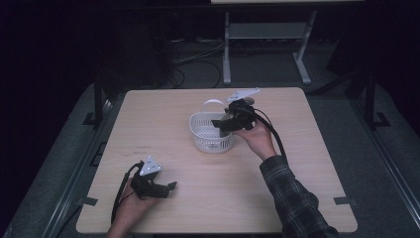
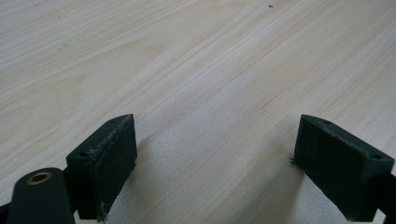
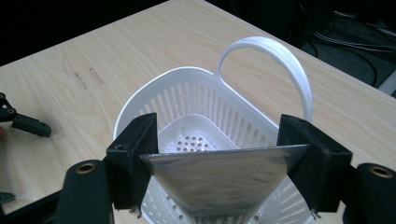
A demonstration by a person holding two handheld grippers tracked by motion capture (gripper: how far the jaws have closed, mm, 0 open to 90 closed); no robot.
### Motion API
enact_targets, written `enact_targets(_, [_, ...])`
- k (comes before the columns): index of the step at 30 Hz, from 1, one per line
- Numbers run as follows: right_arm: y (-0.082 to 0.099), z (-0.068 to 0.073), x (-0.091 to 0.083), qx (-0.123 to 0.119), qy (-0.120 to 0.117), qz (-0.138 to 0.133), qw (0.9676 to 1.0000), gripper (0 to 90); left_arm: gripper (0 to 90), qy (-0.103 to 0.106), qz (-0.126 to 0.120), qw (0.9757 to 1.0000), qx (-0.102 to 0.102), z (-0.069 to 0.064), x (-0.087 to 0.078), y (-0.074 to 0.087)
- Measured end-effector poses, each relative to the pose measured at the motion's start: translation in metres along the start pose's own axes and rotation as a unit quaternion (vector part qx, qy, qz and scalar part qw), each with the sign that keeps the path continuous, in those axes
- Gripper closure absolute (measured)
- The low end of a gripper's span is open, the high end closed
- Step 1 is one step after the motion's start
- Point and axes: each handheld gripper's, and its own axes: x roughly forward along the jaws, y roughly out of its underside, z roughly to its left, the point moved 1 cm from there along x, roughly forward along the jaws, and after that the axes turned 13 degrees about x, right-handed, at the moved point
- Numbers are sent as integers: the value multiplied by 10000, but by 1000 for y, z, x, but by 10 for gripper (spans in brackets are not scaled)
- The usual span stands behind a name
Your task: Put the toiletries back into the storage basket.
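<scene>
Our right gripper (image 3: pixel 224 172) is clamped on a flat metal blade (image 3: pixel 224 179), held over the open white basket (image 3: pixel 187 100) mid-bench (image 1: pixel 307 188); we judge the drop into it remains. Our left gripper (image 2: pixel 212 163) rests jaws apart, holding nothing, near the bench's front edge.

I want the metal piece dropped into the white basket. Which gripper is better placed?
Right. The right gripper already clamps the metal piece directly above the white basket. The left gripper sits open and empty over bare table.
</scene>
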Motion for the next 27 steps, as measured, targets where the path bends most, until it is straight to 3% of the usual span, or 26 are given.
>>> enact_targets(27, [13, -3, 10, 3, 26, 170, 9999, 297, 122, -8, -12, 10000, -7, 0, 0, 0])
